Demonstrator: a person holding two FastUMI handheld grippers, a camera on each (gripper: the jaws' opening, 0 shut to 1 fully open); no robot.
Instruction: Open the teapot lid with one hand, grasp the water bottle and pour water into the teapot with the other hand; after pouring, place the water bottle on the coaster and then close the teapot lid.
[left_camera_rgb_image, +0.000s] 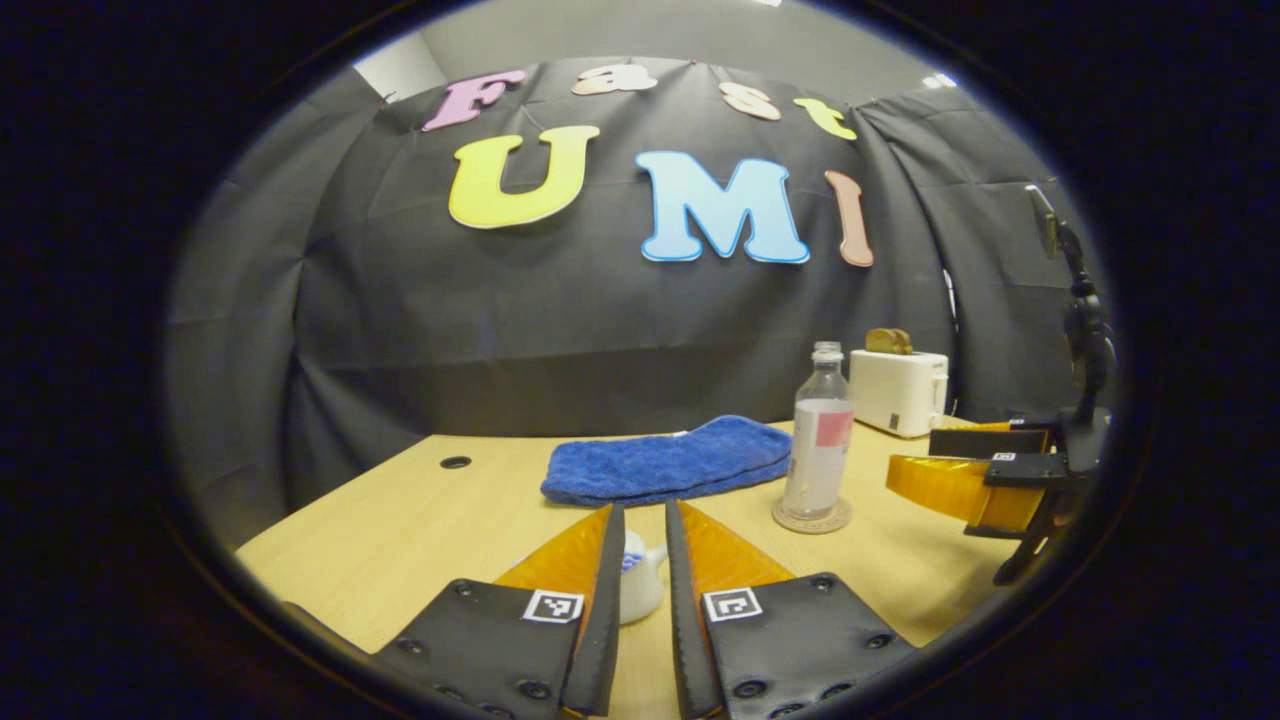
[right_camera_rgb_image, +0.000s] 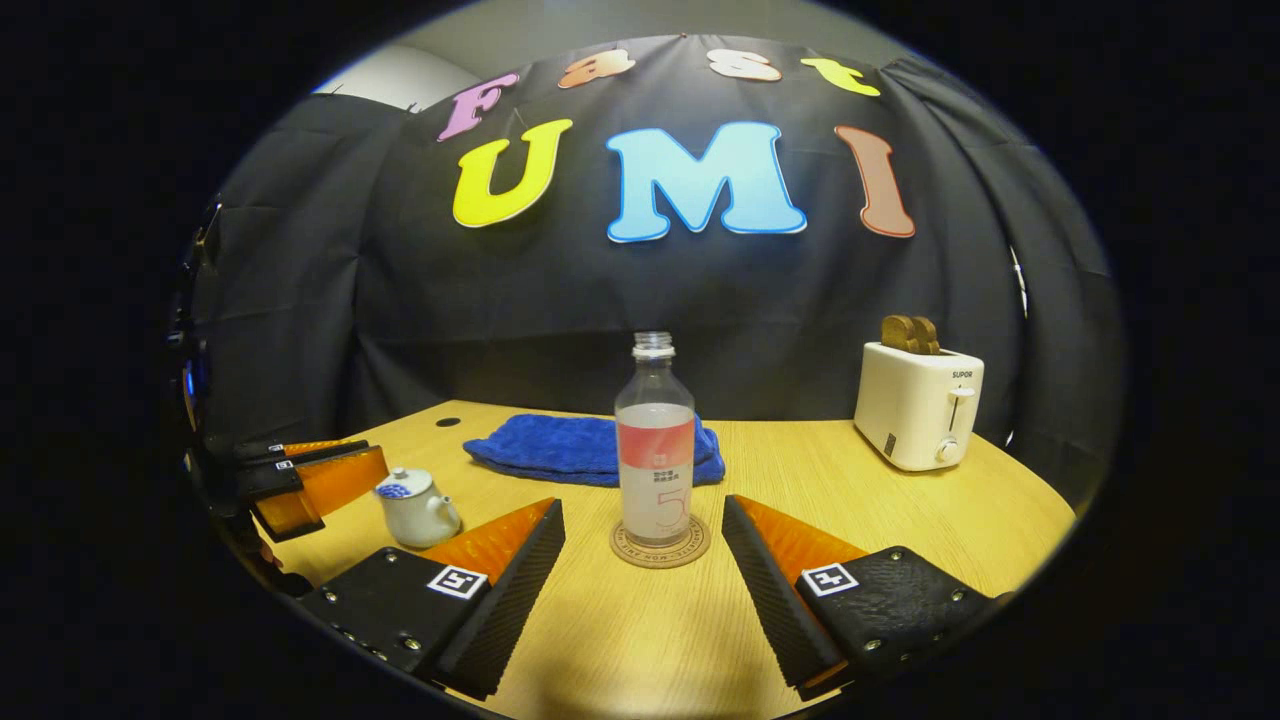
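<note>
**Bottle on coaster, teapot lidded, both grippers free**

In the left gripper view, the left gripper (left_camera_rgb_image: 643, 560) is seen lowest, its 2 fingers (left_camera_rgb_image: 604, 600) brought nearly together with a narrow gap between them and nothing pressed. The teapot (left_camera_rgb_image: 640, 580) is glimpsed through that gap, on the tabletop (left_camera_rgb_image: 420, 520); whether the fingers touch it cannot be told. In the right gripper view, the right gripper (right_camera_rgb_image: 643, 560) is held with its fingers spread wide and nothing between them. Just beyond that gap, the water bottle (right_camera_rgb_image: 655, 450) is found upright and uncapped on the round coaster (right_camera_rgb_image: 660, 545). To the left, the teapot (right_camera_rgb_image: 415, 508) is shown with its lid seated, and the left gripper (right_camera_rgb_image: 300, 480) is placed just beside it. Farther back, a folded blue towel (right_camera_rgb_image: 590, 450) is laid behind the bottle, and a white toaster (right_camera_rgb_image: 918, 405) with toast in its slots is set at the far right.
</note>
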